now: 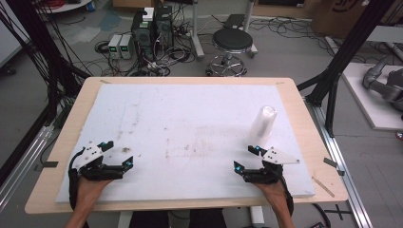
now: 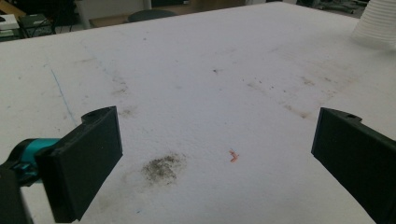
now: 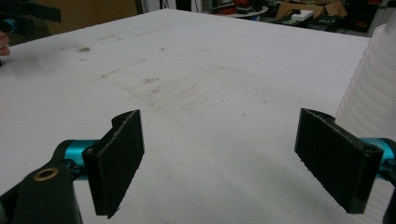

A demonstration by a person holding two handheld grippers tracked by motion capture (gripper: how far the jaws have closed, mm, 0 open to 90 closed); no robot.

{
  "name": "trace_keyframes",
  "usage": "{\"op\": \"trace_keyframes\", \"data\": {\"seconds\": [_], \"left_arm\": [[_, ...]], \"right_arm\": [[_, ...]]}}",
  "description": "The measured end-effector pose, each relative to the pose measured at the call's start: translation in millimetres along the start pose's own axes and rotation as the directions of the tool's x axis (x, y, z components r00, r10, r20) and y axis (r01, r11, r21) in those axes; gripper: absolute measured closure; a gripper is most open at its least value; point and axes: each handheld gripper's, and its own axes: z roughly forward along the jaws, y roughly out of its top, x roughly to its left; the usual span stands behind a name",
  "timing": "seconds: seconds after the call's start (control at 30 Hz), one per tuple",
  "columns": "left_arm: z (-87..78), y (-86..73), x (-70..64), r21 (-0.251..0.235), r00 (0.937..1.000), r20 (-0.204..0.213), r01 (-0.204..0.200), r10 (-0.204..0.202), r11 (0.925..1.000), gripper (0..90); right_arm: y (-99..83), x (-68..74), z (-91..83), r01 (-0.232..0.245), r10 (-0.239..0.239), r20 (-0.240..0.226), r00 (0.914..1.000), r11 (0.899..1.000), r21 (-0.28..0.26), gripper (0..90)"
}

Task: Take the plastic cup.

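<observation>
left gripper [image 1: 118, 153] and right gripper [image 1: 247, 158] both wide open and empty, white cup stack [image 1: 262, 125] upright just beyond right gripper, stained foam sheet [image 1: 190, 123]

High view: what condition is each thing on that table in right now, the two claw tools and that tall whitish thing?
Left gripper: open, empty, resting low on the foam.
Right gripper: open, empty, beside the stack.
Stack of translucent cups: upright, nested upside down, ungrasped.
White foam sheet: flat on the table, stained with dark smudges.
</observation>
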Motion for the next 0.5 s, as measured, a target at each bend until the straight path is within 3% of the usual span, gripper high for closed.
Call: {"op": "trace_keyframes", "data": {"seconds": [0.5], "left_arm": [[3.2,1.4,2.4,0.034,0.9997,0.004,0.023,-0.023,0.9992,1.8]], "right_arm": [[-0.7,3.6,-1.8,0.052,-0.053,-0.023,0.9983,0.998,-0.018,15.4]]}}
